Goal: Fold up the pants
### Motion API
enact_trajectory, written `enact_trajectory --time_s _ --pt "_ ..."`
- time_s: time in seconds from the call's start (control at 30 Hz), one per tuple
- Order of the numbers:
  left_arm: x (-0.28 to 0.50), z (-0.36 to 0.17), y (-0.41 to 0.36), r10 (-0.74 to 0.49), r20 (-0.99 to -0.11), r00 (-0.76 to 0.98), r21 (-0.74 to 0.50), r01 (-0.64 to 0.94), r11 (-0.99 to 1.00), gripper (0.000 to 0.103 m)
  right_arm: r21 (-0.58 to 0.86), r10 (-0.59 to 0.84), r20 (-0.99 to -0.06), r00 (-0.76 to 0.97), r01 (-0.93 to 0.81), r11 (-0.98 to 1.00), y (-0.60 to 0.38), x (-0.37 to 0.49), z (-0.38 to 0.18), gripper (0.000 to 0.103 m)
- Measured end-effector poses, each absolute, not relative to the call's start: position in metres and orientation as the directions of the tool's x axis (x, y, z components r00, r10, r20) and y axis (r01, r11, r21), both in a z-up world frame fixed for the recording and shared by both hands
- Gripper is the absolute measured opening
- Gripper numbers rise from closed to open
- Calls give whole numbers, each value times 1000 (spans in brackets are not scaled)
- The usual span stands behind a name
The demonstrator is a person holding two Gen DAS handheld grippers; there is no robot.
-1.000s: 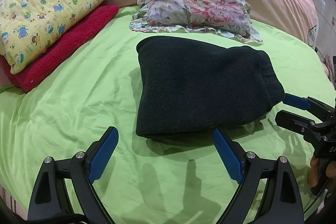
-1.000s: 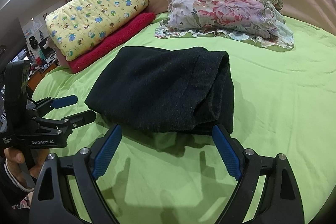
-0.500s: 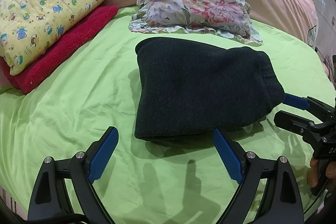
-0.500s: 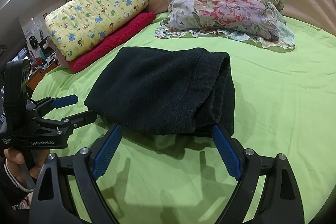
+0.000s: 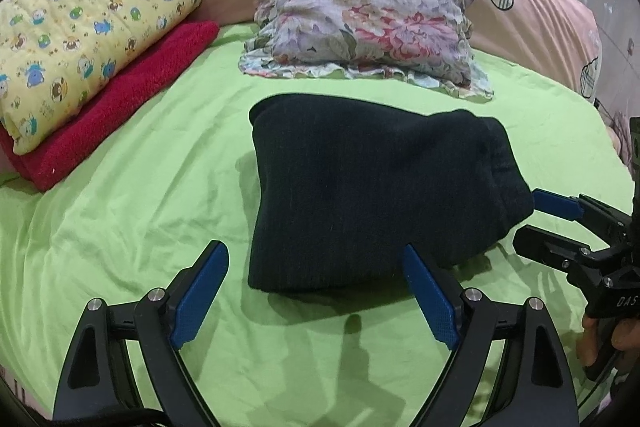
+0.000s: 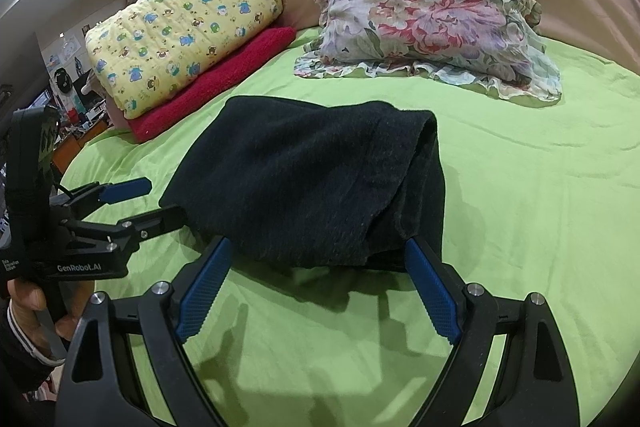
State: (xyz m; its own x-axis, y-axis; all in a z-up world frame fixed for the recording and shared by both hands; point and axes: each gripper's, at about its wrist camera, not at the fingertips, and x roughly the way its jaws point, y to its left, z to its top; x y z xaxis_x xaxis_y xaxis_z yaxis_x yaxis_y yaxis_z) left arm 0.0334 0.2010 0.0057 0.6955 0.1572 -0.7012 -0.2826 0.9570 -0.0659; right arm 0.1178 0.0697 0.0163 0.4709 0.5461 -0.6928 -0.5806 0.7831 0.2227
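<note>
We see the folded pants (image 5: 372, 195) lying mid-bed (image 5: 120, 227), just ahead of our left claw (image 5: 316, 291) at twelve o'clock. At eleven o'clock from the pants a quilt (image 5: 80, 39) rests on a folded blanket (image 5: 120, 107). A pillow (image 5: 360, 27) sits behind them at twelve. Our right claw (image 5: 532, 215) stands beside them at three o'clock.

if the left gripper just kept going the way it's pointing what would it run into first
Most likely the near folded edge of the black pants, lying directly ahead of the left gripper on the green sheet. Its jaws are closing slightly with nothing between them. Depth is uncertain, so it might meet the sheet first.
</note>
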Motion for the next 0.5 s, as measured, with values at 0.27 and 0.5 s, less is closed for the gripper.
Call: enact_trajectory --time_s 0.27,0.5 --pt "35 7 200 146 -711 688 -74 -279 957 90 223 537 -692 483 -564 795 63 118 17 88" --pt "40 7 199 158 -720 676 -57 -284 957 91 225 528 -692 493 -547 806 63 123 15 88"
